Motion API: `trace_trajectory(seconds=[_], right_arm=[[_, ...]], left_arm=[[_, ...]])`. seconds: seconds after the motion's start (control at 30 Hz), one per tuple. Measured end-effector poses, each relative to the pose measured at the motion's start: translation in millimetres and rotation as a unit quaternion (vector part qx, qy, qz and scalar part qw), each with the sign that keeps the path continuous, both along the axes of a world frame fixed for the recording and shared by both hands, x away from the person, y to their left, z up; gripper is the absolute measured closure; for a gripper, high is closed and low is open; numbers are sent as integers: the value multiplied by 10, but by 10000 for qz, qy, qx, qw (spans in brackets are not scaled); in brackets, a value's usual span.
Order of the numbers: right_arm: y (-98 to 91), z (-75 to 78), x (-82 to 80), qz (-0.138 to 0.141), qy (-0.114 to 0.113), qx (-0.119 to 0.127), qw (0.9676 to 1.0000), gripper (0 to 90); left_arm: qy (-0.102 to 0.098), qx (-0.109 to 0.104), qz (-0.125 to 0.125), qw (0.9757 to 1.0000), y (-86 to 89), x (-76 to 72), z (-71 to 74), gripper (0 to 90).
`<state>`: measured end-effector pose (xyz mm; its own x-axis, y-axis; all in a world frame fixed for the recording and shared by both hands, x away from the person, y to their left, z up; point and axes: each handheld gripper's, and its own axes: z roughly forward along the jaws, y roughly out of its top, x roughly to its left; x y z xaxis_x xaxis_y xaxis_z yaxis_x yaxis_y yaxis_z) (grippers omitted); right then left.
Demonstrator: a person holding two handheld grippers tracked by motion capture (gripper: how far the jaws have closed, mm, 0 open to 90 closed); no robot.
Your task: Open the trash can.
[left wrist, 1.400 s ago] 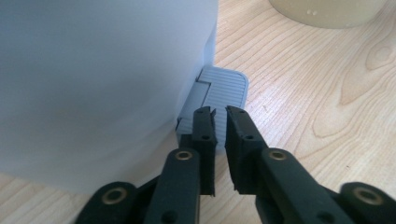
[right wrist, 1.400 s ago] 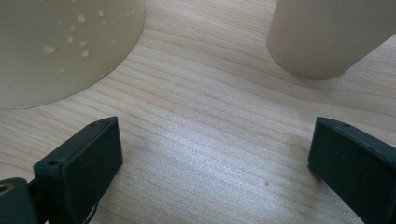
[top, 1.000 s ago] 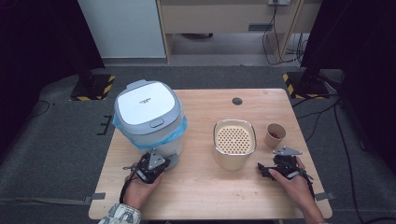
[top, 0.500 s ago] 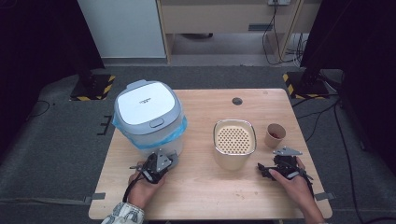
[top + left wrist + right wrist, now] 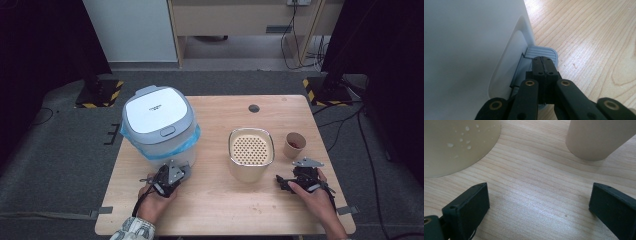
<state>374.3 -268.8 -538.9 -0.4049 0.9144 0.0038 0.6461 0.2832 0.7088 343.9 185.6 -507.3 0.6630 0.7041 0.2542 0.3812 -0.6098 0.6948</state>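
Observation:
A white cooker (image 5: 157, 117) with a pale blue-grey lid stands on the left of the wooden table (image 5: 225, 212). My left gripper (image 5: 179, 170) is shut with nothing between its jaws. Its tips (image 5: 543, 62) lie over a grey ribbed tab (image 5: 549, 52) at the foot of the cooker's white wall (image 5: 469, 50). A cream pot (image 5: 251, 150) with a perforated insert stands mid-table, and a small brown paper cup (image 5: 294, 145) to its right. My right gripper (image 5: 299, 175) rests low on the table, open and empty. Between its jaws (image 5: 539, 190) is bare wood, with the pot (image 5: 459, 142) and cup (image 5: 599, 137) beyond.
A dark round grommet (image 5: 254, 108) sits in the table's far edge area. A few crumbs (image 5: 257, 205) lie on the wood near the front. Black stands with yellow-striped bases (image 5: 100, 95) flank the table on the floor.
My left gripper has slid a little forward and right, up to the cooker's base. The right gripper has stayed where it was.

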Motion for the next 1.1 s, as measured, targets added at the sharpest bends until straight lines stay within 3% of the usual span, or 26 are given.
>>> trace_trajectory(seconds=[0.33, 0.53, 1.1], right_arm=[[0, 0, -1, -6, -2, 1, 10000, 33], [0, 0, -2, -5, -1, 1, 10000, 33], [-27, 10, 3, 69, 11, -52, 10000, 44]], left_arm=[[96, -38, 40, 9999, -2, 14, -32, 898], [223, 54, 40, 9997, -22, 34, -78, 899], [253, -17, 64, 9997, -13, 46, -93, 899]])
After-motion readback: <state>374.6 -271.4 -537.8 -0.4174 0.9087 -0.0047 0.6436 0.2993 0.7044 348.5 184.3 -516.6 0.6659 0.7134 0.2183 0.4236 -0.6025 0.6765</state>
